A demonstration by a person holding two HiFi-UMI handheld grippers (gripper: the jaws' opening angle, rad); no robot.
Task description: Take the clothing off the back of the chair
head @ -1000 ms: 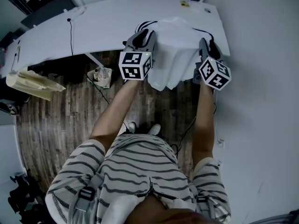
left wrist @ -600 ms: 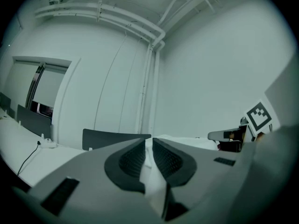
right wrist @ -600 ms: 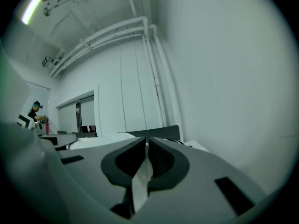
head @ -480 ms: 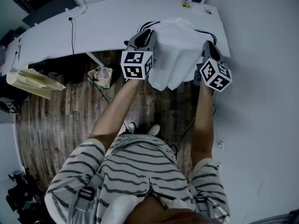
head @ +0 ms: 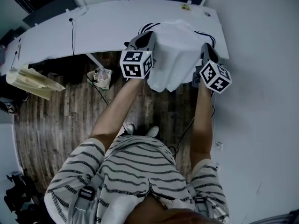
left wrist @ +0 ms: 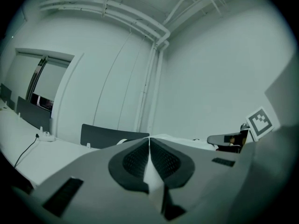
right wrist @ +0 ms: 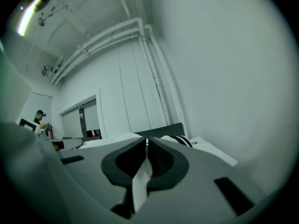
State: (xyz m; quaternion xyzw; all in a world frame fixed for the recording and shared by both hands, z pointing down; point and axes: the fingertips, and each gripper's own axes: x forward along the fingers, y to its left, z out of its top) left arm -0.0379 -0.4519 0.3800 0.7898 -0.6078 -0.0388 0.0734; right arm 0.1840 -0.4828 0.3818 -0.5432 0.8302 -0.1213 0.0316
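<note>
A white garment hangs over the chair back, which it hides, in front of the desk. A black-and-white striped edge shows behind the garment. My left gripper is at the garment's left side. Its jaws are closing, and the pads pinch a white fold in the left gripper view. My right gripper is at the garment's right side, shut on another white fold. Both grippers point level, roughly a chair's width apart.
A long white desk with a cable runs behind the chair. On the wooden floor stand a small bin and a pale bag. A white wall is close on the right. A person stands far off.
Both grippers' jaws have drawn together on the garment's sides. The hands stay where they were, and the cloth hangs much as before.
</note>
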